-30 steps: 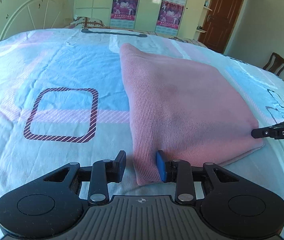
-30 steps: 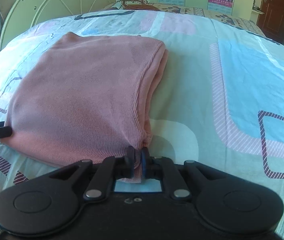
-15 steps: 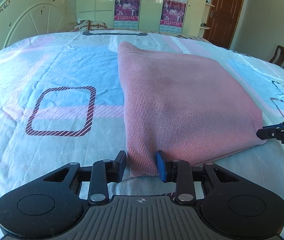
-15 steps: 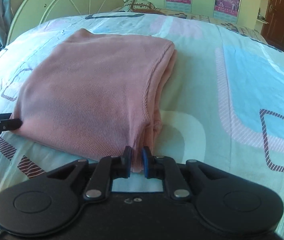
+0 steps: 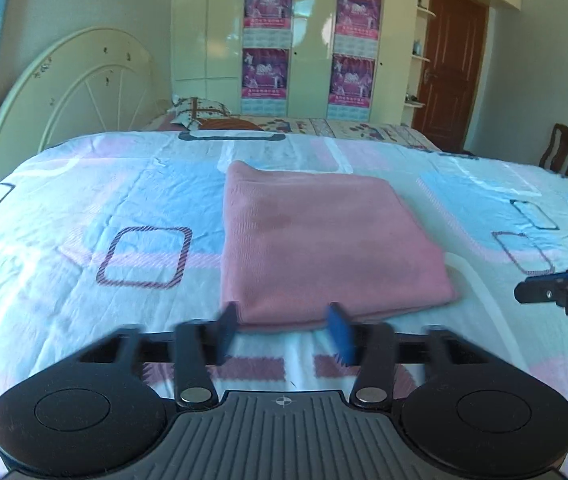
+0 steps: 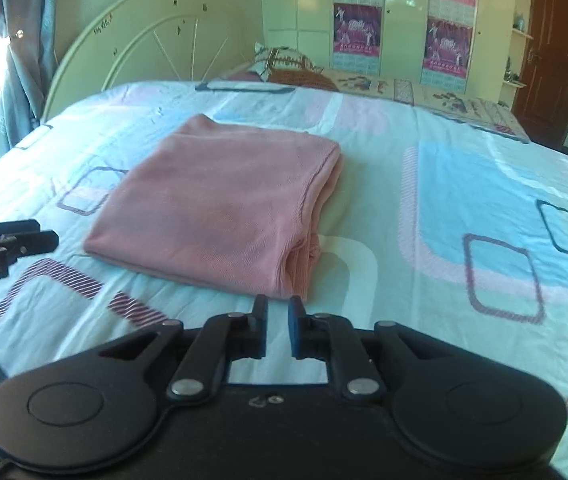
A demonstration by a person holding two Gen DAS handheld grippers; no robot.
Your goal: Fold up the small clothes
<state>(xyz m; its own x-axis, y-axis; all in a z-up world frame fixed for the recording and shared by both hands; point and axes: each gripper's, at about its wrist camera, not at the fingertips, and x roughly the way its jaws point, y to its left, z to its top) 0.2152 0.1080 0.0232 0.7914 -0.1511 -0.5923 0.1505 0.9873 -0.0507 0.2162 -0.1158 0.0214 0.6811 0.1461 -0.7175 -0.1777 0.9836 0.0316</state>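
A pink knitted garment point(image 5: 324, 248) lies folded into a neat rectangle on the bed; it also shows in the right wrist view point(image 6: 223, 204). My left gripper point(image 5: 284, 334) is open and empty, raised just in front of the garment's near edge. My right gripper point(image 6: 277, 330) is slightly open and empty, just short of the garment's near right corner. The right gripper's tip shows at the right edge of the left wrist view point(image 5: 564, 292), and the left gripper's tip shows at the left edge of the right wrist view point(image 6: 7, 240).
The bed has a pale sheet point(image 5: 83, 220) with blue and pink blocks and striped squares. A cream headboard point(image 6: 155, 36) and pillows point(image 6: 284, 64) lie at the far end. A wardrobe with posters point(image 5: 308, 48), a brown door point(image 5: 452, 68) and a chair point(image 5: 560, 152) stand beyond.
The right gripper has let go of the garment's corner and opened a little. Both grippers have pulled back and risen away from the garment, which now lies flat on the bed.
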